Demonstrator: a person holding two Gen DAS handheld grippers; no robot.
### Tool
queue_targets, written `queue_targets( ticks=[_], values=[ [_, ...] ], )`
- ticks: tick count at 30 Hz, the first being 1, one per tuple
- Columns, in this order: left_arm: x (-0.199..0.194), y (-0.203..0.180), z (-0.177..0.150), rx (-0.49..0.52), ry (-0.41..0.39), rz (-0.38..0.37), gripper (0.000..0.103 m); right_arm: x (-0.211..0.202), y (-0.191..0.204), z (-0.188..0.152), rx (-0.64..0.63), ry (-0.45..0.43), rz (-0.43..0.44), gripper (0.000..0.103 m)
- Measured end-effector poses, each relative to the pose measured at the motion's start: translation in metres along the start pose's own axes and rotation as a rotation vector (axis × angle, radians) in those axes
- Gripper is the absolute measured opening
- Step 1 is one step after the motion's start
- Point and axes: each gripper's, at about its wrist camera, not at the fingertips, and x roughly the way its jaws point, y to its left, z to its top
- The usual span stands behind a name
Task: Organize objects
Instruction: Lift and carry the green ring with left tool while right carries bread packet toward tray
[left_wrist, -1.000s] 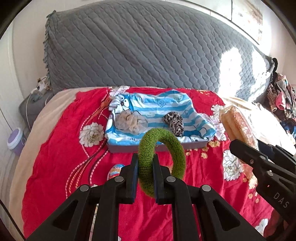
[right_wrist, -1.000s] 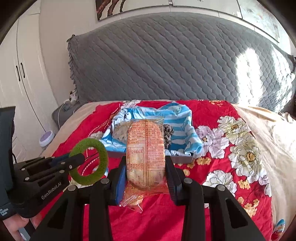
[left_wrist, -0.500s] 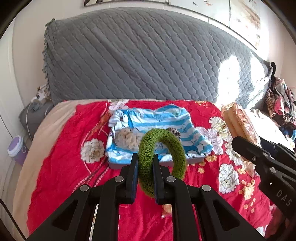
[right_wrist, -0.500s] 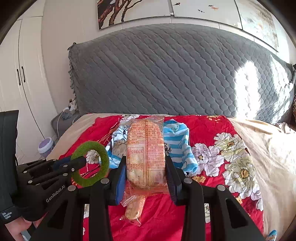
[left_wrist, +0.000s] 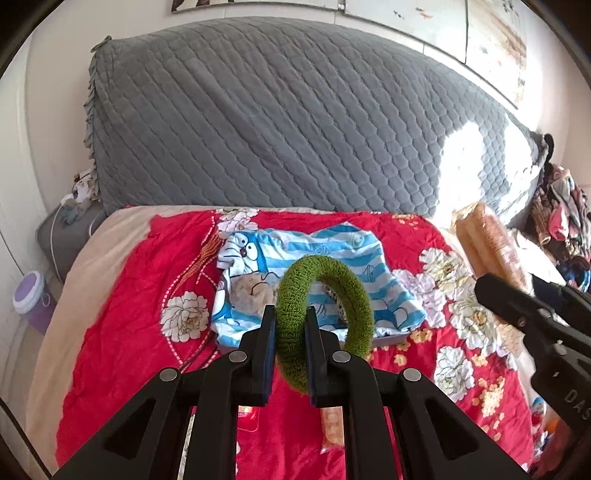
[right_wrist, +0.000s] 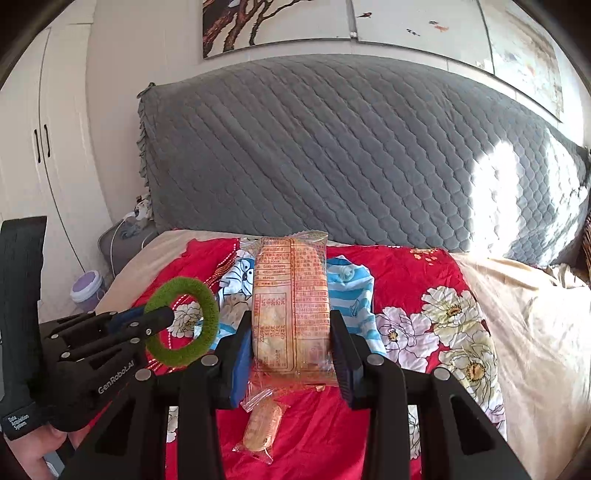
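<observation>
Above the bed (left_wrist: 122, 332), left claw (left_wrist: 290, 325) grips green ring (left_wrist: 325, 295).

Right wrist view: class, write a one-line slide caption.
Right hand-held gripper clamps a biscuit packet above a red floral bedspread.

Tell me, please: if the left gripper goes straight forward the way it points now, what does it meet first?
Probably the blue striped cartoon cloth lying on the red flowered blanket. The left gripper, shut on the green ring, points at it, with only air between. Depth is unclear; it might pass above toward the grey headboard.
</observation>
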Motion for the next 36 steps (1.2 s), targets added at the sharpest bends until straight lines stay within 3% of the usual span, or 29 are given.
queue_targets(
  ticks=[21,33,36],
  values=[
    [0.024,-0.004,0.018,0.017,0.018,0.012,0.014,0.023,-0.005,0.011,0.009,0.005,0.005,0.039],
    [0.053,0.004,0.065,0.037,0.035,0.001,0.013,0.071,-0.008,0.062,-0.012,0.153,-0.003,0.039],
    [0.062,0.007,0.079,0.04,0.051,0.0,0.013,0.075,-0.005,0.076,-0.024,0.147,-0.015,0.039]
  ],
)
